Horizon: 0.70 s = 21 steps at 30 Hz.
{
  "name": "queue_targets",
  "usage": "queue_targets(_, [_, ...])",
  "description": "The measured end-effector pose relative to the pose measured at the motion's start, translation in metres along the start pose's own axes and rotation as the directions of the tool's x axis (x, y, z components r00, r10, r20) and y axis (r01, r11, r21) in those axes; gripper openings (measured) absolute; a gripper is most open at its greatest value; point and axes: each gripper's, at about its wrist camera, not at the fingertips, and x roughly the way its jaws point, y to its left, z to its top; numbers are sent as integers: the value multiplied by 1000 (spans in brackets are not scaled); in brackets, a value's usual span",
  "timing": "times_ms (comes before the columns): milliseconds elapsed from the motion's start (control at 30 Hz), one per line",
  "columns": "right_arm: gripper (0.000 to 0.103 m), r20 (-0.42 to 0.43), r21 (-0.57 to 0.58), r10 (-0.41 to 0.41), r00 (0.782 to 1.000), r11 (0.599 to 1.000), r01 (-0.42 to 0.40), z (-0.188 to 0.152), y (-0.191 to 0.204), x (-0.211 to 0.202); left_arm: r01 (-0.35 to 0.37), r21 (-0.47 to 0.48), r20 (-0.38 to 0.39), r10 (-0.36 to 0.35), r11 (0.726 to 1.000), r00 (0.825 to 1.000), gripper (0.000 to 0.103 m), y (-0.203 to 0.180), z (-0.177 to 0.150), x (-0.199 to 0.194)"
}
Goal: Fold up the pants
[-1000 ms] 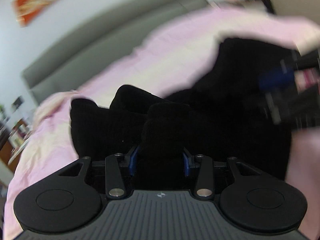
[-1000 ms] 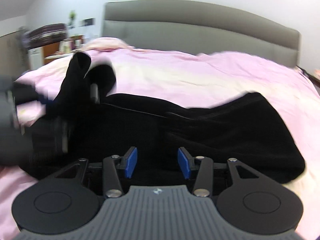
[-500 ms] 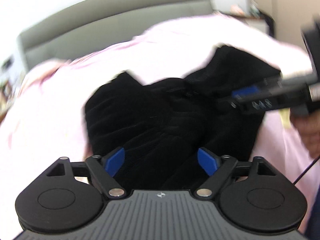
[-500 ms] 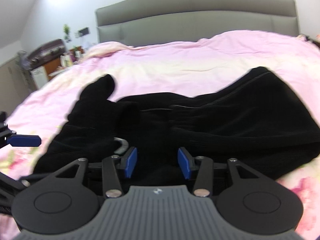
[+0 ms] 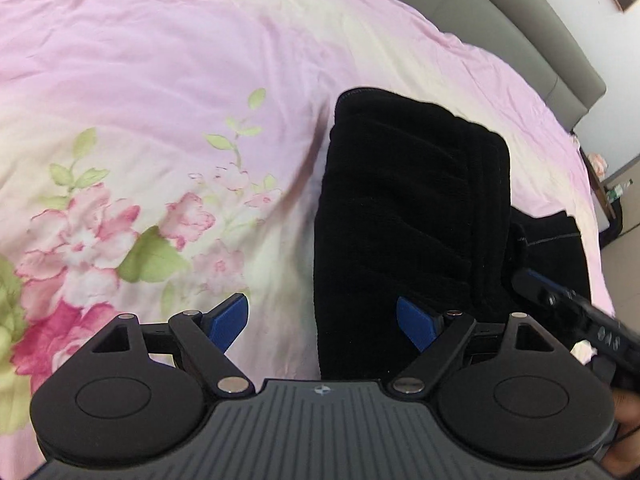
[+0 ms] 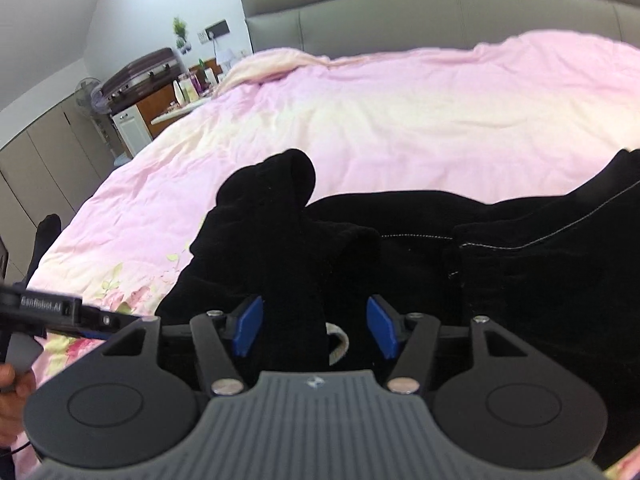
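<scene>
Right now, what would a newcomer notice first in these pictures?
The black pants lie in a bundle on the pink floral quilt, the darkest thing against it. The left gripper stands wide open at their edge. The right gripper is opening around a raised fold of them.

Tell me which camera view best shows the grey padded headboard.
The right wrist view: the grey padded headboard spans the top of the picture, its panel seams visible behind the pink floral duvet. The left wrist view catches only a slanted strip of it in the upper right corner.

Pink floral duvet, grey padded headboard, white walls, cluttered wooden dresser
</scene>
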Motion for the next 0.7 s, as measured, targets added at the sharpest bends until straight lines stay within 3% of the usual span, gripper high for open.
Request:
queue_targets(133, [55, -85, 156, 85, 993, 985, -71, 13, -17, 39, 13, 23, -16, -13, 1000, 1000, 99, -6, -6, 1])
queue_targets(267, [52, -87, 231, 195, 977, 958, -170, 18, -20, 62, 23, 20, -14, -23, 1000, 1000, 102, -7, -6, 2])
queue_targets(433, [42, -87, 149, 165, 983, 977, -150, 19, -4, 66, 27, 20, -10, -27, 999, 1000, 103, -5, -6, 3])
queue_targets(533, [30, -83, 91, 162, 983, 984, -155, 24, 2, 57, 35, 19, -10, -35, 999, 999, 103, -5, -7, 0])
queue_targets(633, [17, -41, 72, 211, 977, 975, -208, 35, 6, 36, 36, 30, 9, -36, 999, 999, 103, -10, -7, -8])
queue_targets(700, [16, -12, 93, 250, 968, 964, -248, 43, 3, 20, 49, 37, 24, -50, 998, 998, 103, -14, -6, -14])
